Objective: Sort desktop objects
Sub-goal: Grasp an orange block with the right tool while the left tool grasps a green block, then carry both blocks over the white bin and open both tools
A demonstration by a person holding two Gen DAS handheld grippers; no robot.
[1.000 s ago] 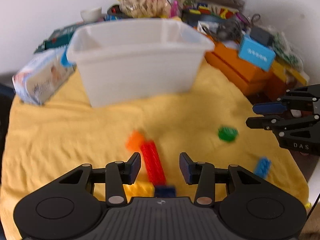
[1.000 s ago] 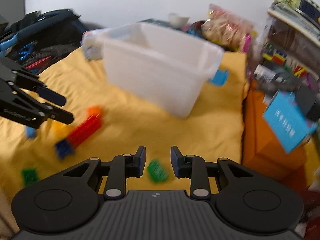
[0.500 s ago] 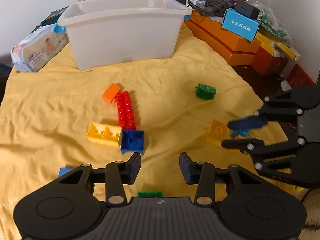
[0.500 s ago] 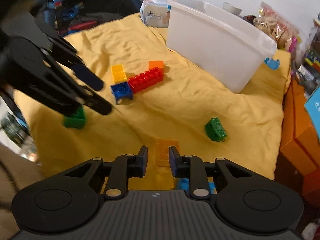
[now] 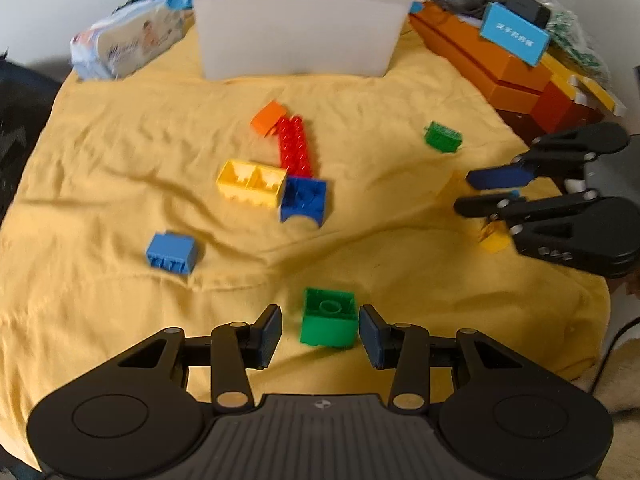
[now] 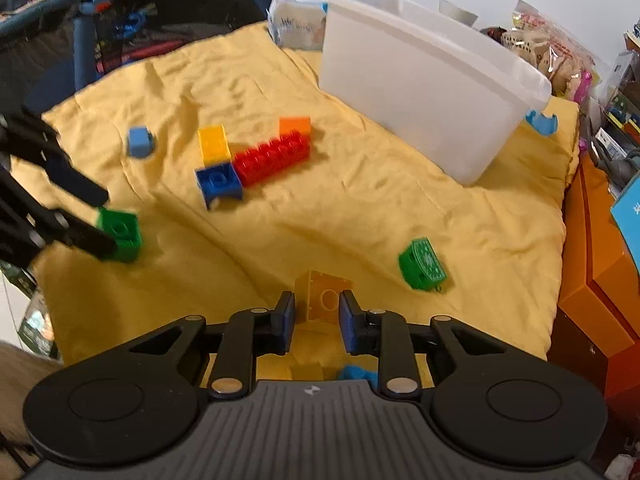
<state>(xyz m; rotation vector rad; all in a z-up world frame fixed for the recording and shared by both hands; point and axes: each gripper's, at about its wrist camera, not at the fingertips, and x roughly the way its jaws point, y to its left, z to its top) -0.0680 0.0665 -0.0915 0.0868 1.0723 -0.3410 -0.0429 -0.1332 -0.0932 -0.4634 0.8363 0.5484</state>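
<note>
Bricks lie scattered over the yellow cloth [image 5: 120,152] on the desk, all on the near side of the white bin [image 5: 296,28], which stands at the cloth's far edge. The left hand-held gripper [image 5: 320,330] straddles a green brick [image 5: 329,317], well in front of the bin; its jaws stand apart, a gap showing at the left pad while the right pad sits just beside the brick. The right hand-held gripper [image 6: 317,320] brackets a yellow-orange brick [image 6: 323,298], also well short of the bin, and its jaws are closing with that brick between them, not visibly pressing yet.

To do this step well, each brick probably wants centring between the pads before the squeeze, with the flat side walls taken squarely. The cloth is wrinkled and soft, so pressing down too far could snag fabric. The green brick looks slightly tilted; a skewed pinch may twist it free. Both loads then likely go to the bin.
</note>
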